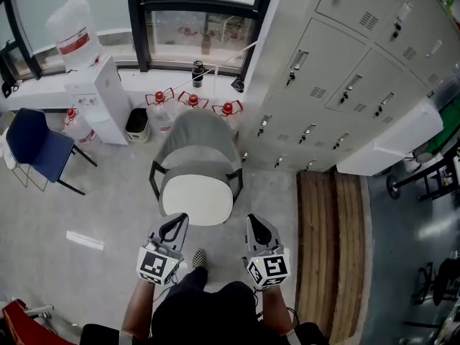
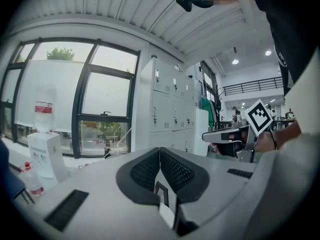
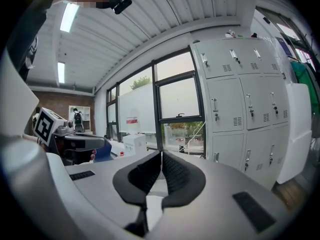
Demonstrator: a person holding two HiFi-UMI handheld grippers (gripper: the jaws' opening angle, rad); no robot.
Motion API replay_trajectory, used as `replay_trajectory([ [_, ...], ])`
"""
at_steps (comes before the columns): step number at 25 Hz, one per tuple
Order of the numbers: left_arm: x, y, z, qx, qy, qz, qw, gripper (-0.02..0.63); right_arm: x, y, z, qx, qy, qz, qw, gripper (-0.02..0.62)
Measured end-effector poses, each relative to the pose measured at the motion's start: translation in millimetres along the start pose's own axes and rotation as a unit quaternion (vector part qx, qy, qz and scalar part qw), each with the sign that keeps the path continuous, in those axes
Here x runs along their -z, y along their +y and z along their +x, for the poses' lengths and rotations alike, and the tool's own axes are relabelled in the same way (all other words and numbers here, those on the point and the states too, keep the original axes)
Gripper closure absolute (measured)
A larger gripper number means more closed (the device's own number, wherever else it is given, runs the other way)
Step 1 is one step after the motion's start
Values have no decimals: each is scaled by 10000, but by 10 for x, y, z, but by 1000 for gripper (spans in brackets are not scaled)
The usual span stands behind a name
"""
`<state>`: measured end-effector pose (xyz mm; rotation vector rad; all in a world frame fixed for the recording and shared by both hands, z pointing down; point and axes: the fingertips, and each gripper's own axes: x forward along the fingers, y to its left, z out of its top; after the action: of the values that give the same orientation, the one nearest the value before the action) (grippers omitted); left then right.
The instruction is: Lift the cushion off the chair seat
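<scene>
Cushion (image 1: 195, 198) on grey chair (image 1: 198, 134); water bottle (image 1: 71, 21) with red, illegible label (image 1: 74, 44).

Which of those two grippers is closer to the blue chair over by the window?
Left. The blue chair stands ahead of the left gripper, off to its outer side. The right gripper is farther away, beyond the left one, on the side of the lockers.
</scene>
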<state>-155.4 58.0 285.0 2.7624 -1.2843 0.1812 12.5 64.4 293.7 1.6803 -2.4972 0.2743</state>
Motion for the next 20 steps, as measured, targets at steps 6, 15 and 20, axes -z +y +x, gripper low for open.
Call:
replay_trajectory([
  [6,66,295,200,118,-113,-78,9998,588,27,-13,331,142,93,10,9999,566],
  [15,374,483,689,238,169,-193,9994,588,363,-352,681,276,396,101,9988,566],
  [20,557,554,971,239,341,-169,9990,588,600,-530,908,227,591,198,9978,566],
])
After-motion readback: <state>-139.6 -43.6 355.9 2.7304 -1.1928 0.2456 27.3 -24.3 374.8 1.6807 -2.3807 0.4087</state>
